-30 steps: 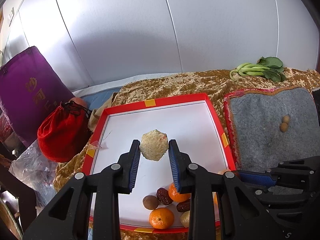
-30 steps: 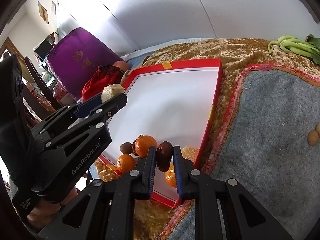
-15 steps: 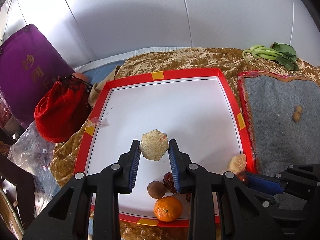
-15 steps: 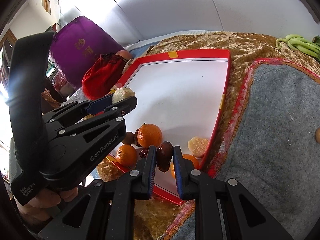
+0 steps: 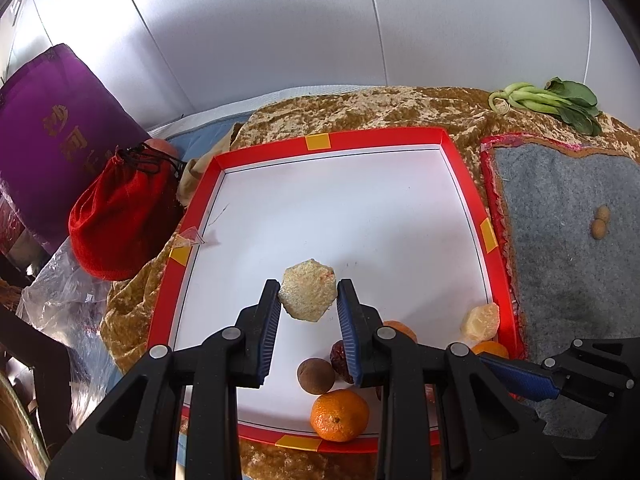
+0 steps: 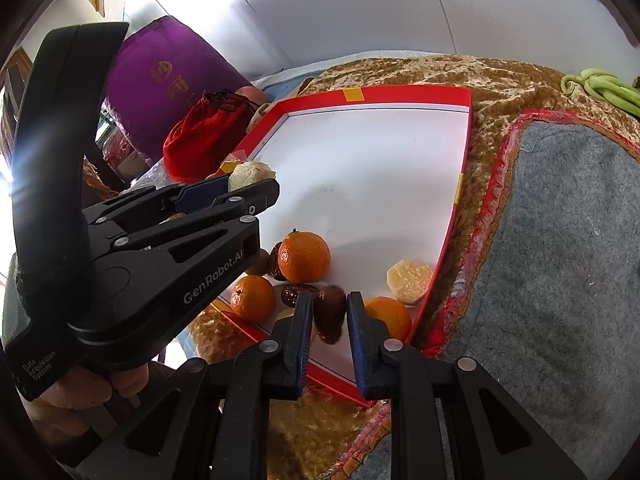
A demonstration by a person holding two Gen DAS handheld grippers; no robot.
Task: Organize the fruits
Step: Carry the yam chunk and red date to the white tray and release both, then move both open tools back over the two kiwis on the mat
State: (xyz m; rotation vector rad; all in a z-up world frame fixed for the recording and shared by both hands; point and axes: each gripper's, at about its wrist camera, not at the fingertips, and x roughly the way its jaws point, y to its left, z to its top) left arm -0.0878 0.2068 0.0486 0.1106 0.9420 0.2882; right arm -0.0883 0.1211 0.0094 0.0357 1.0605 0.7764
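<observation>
My left gripper is shut on a pale, rough, faceted lump, held over the near part of the red-rimmed white tray. That lump also shows at the left gripper's tips in the right wrist view. My right gripper is shut on a dark red date above the tray's near corner. On the tray lie oranges, a brown round fruit, more dates and a yellowish lump.
A grey felt mat right of the tray holds two small brown nuts. Green vegetables lie at the back right. A red drawstring bag and a purple bag stand left of the tray. A person's hand holds the left gripper.
The left gripper sank and tilted down toward the tray with the pale lump; more of the tray shows. The right gripper kept still with the date.
</observation>
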